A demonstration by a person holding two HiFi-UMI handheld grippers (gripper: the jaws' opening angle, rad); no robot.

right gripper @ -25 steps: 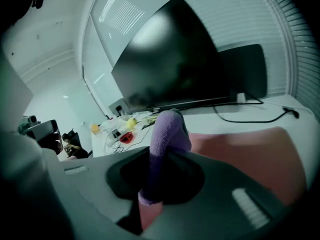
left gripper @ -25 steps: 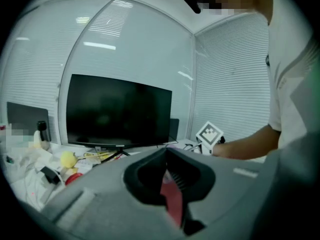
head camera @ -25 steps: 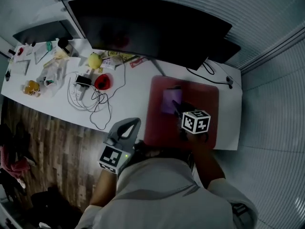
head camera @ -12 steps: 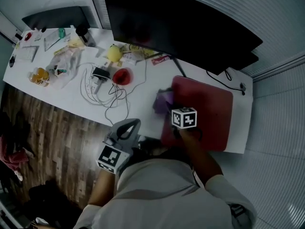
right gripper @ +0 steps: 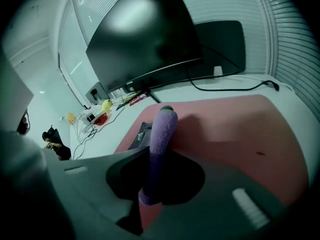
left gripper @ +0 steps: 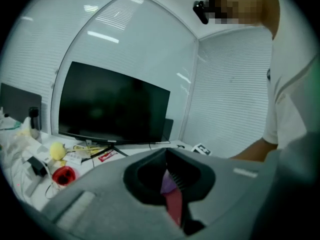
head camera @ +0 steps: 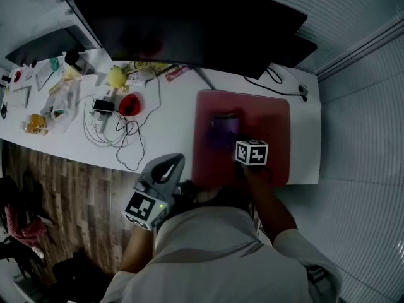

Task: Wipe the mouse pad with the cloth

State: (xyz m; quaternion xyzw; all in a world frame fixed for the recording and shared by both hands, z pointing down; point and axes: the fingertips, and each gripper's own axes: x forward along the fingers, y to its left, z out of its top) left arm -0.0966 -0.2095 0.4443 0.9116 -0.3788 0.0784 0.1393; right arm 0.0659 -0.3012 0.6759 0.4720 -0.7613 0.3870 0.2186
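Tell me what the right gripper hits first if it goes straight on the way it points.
Probably the monitor's stand: the right gripper, tongs shut on the purple cloth, points across the red mouse pad toward it, with only bare pad and desk between. Depth is unclear.

Right gripper (right gripper: pixel 163 118): jaws pinched on the purple cloth (right gripper: pixel 158 151), seen edge-on, over the red mouse pad (right gripper: pixel 240 134). White table (right gripper: pixel 107 136); dark monitor (right gripper: pixel 140 39) behind.
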